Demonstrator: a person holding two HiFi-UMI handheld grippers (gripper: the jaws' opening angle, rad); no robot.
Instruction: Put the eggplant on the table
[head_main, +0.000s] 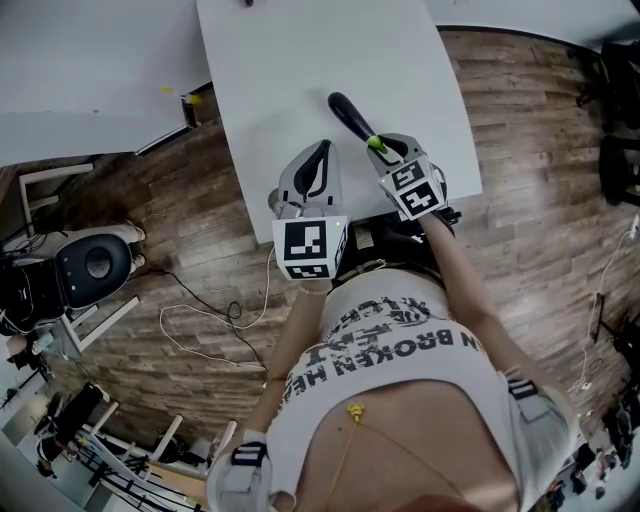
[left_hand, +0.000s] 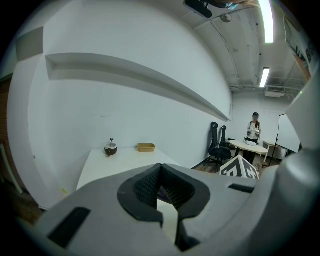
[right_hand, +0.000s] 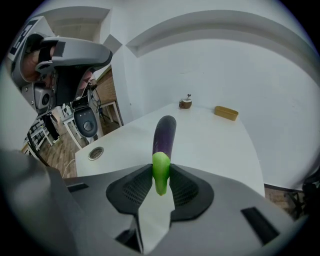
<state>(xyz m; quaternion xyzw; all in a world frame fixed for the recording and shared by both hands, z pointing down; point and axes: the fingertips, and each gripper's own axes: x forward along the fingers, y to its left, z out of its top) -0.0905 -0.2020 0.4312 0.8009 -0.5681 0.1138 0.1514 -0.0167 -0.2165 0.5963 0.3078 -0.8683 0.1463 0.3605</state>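
white table (head_main: 300, 80), right gripper (right_hand: 161, 181) clamping eggplant (right_hand: 164, 136) stem

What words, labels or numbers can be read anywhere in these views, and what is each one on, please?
"BROKEN": on the person's shirt, upside down in the head view.
The other shirt words around it: creased or cut off, not surely readable.
Marker cubes: black-and-white patterns only, no letters.
Both gripper views: nothing readable.

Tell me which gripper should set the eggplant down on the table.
Right. The right gripper grips the eggplant by its green stem over the table; the left gripper is shut and empty.
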